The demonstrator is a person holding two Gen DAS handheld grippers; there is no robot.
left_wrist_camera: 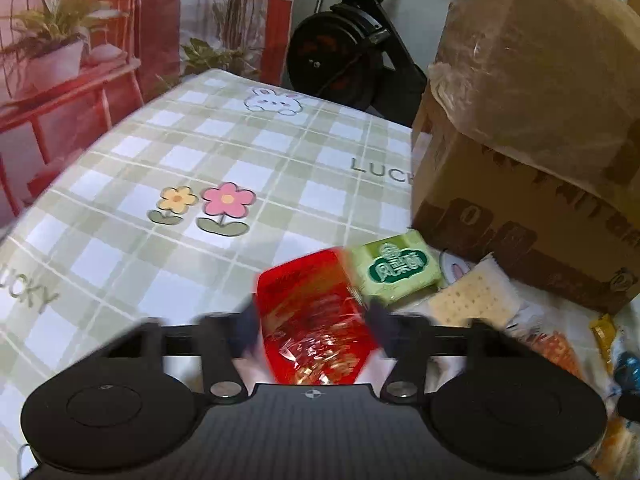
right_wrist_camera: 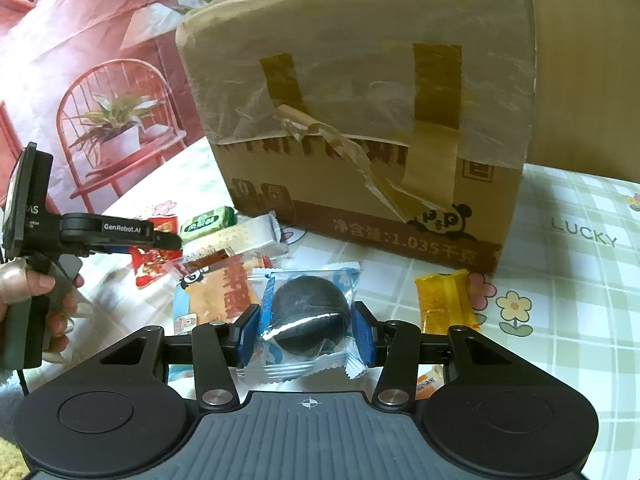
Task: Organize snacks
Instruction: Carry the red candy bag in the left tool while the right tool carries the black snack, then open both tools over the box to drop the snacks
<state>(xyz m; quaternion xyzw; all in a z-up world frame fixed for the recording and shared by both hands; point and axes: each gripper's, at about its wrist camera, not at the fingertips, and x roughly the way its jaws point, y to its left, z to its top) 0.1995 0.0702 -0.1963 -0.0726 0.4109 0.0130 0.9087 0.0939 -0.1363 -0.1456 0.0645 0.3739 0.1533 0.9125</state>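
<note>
Cardboard box (right_wrist_camera: 360, 120) just behind snack pile (right_wrist_camera: 224, 280)

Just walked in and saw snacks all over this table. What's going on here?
A person is sorting snacks with a handheld gripper in each hand. The left gripper has a red packet between its jaws. The right gripper grips a clear packet with a dark round cookie. A green packet, a cracker packet and a yellow packet lie on the checked tablecloth, by a taped cardboard box.
</note>
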